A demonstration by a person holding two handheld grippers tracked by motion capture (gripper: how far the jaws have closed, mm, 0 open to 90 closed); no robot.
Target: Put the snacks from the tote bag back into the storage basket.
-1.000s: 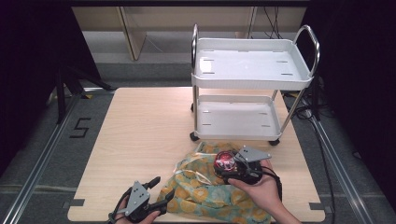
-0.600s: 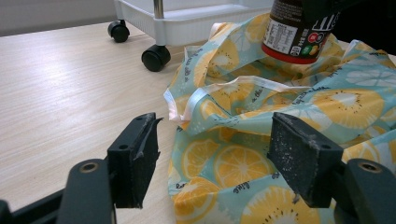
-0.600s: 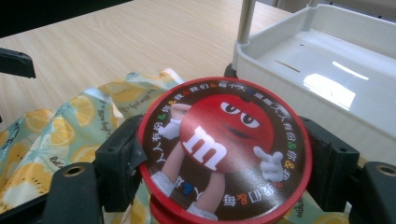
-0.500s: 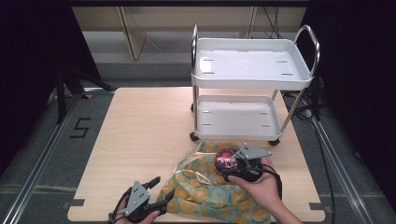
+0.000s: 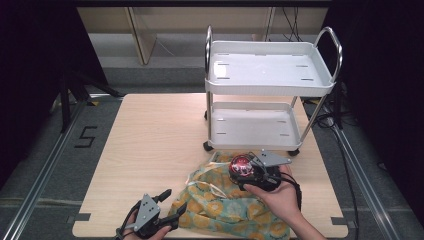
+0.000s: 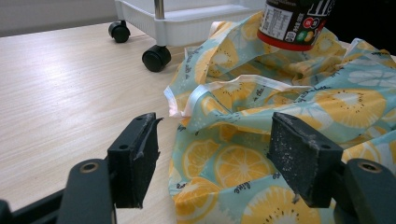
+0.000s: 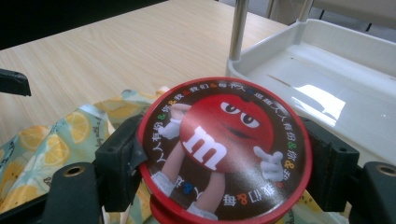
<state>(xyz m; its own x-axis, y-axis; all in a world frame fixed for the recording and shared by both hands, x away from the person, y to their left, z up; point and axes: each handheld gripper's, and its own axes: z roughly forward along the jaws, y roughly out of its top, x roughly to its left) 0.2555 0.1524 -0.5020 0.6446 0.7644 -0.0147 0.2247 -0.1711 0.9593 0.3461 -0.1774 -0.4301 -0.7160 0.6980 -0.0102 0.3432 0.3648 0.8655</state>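
Candy tub with a round red lid, printed with a red cartoon sweet, sits clamped between the two black jaws of the right tool. It is held above a crumpled cloth bag in pale green with orange citrus slices, which lies at the near edge of the light wooden counter. In the left gripper view the tub's dark labelled body hangs over the bag's far folds, clear of the cloth.

The left tool rests low at the bag's near left corner, jaws wide apart and holding nothing, with the bag's white-trimmed hem just ahead of them.

Behind the bag stands a white two-tier plastic cart with chrome handles and black castors; both its trays are bare, and the lower tray lies just beyond the tub.

The step in hand looks like lifting the tub out of the bag toward the cart. To do it well, the right tool should keep a firm, level squeeze on the tub's sides below the lid, rise until the base clears every fold, then travel forward without brushing the cart's chrome post. The left tool could pinch the hem to hold the bag down so it does not drag along.
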